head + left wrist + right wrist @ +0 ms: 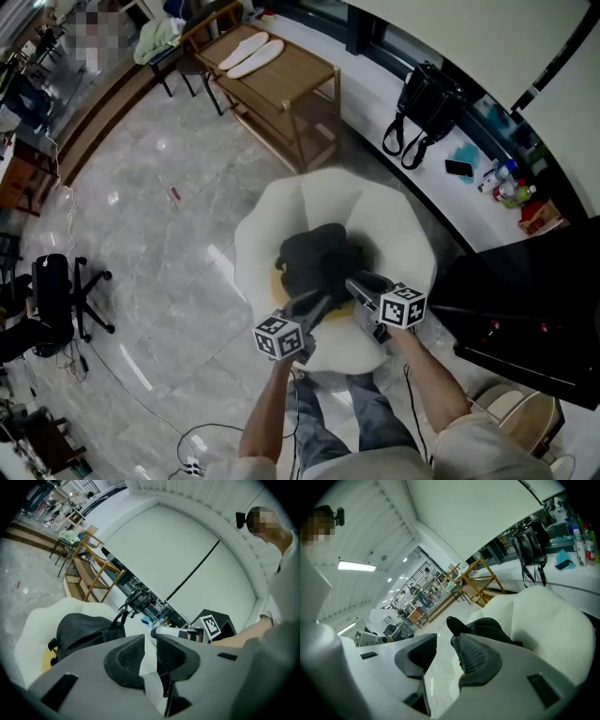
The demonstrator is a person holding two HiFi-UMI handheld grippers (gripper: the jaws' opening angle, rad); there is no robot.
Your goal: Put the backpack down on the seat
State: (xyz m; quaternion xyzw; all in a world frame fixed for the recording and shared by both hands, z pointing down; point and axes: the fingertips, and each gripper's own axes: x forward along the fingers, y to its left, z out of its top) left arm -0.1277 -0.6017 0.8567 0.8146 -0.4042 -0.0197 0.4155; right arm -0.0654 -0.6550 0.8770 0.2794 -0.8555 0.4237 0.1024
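**Backpack (319,262) is on the seat (394,211) – now back off clean**

The put-down looks done, so the job now is to get both hands away w/o pulling the backpack over.

L gripper (150,641): jaws part way apart, nothing in the gap, only white seat behind. R gripper (443,641): jaws apart a bit wider, also holding nothing. The backpack's dark top pokes up just past its tips, not between the pads.

Best way, I think:
- Keep both grippers open & draw them straight back toward the person's body.
- Watch the handle loop (118,619) so it doesn't hook on a jaw tip.
- Don't push down or nudge sideways. The backpack looks soft & could tip.
- If it leans, one small push toward the middle should fix it.

The backpack is black, soft & lumpy, sort of slumped. It sits in the middle of the round white seat, w/ the puffy back curving round it. The handle loop sticks up on top in the L gripper view. A bit of yellow (279,281) shows under its edge; can't tell what that is. Both grippers are just beside its near side.
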